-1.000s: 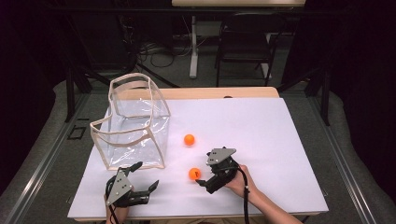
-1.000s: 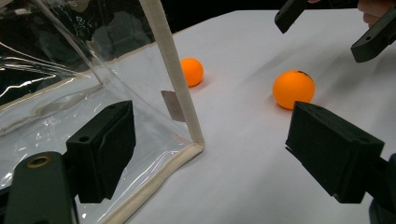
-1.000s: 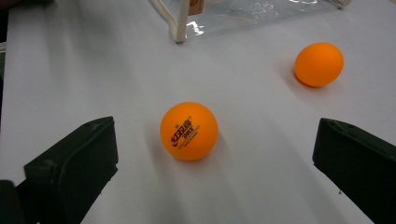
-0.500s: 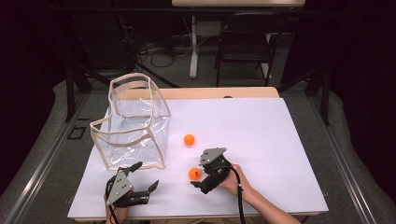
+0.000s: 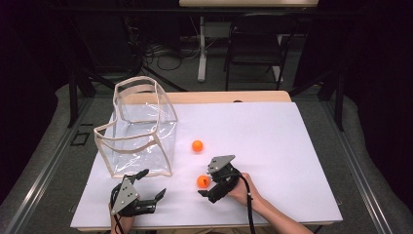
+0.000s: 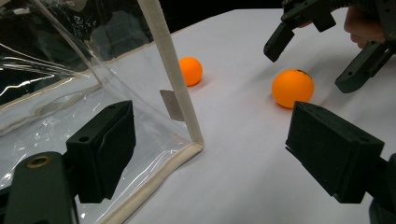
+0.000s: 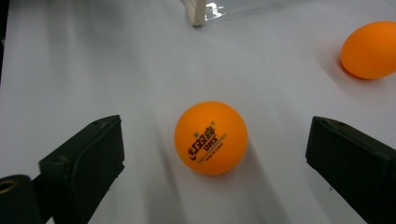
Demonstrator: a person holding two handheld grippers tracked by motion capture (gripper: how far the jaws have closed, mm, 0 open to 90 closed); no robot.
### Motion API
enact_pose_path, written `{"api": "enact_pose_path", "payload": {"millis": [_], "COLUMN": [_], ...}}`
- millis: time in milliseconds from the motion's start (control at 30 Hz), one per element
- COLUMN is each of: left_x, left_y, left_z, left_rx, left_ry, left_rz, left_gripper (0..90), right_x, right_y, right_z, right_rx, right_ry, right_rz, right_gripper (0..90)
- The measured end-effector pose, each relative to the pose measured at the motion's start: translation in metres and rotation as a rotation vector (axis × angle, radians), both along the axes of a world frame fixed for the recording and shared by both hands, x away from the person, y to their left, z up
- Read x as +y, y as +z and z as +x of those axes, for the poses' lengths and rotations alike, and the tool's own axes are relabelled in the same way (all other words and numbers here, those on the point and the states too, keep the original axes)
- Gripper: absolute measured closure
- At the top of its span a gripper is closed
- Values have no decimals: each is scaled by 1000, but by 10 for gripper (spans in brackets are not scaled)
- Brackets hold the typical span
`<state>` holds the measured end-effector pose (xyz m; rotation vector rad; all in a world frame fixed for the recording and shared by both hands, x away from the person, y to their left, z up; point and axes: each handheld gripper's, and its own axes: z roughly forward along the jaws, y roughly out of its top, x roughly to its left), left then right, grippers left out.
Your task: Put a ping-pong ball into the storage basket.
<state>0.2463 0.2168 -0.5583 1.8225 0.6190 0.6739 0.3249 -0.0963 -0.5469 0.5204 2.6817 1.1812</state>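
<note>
Near orange ball (image 7: 211,138): lies on the white bench (image 5: 272,146), directly ahead of the right tongs (image 5: 207,187) and centred between their spread, empty jaws, untouched; round, so no axis to align. Second orange ball (image 5: 197,145): farther off, beside the clear bag (image 5: 139,131). Left tongs (image 5: 148,187): released, empty, near the bag's front corner, farther from the near ball than the right
</note>
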Motion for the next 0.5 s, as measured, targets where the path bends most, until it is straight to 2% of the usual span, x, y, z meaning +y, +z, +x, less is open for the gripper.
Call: {"api": "enact_pose_path", "payload": {"millis": [200,500], "left_x": [1,0], "left_y": [0,0], "left_z": [0,0], "left_rx": [-5,-1], "left_ry": [-2,-2], "left_rz": [5,0], "left_gripper": [156,156], "right_x": [2,6], "right_y": [-1,-3], "right_z": [-1,-4], "right_rx": [-14,-31], "right_ry": [-4,-10], "right_rz": [-26,-61], "right_gripper": [155,372]}}
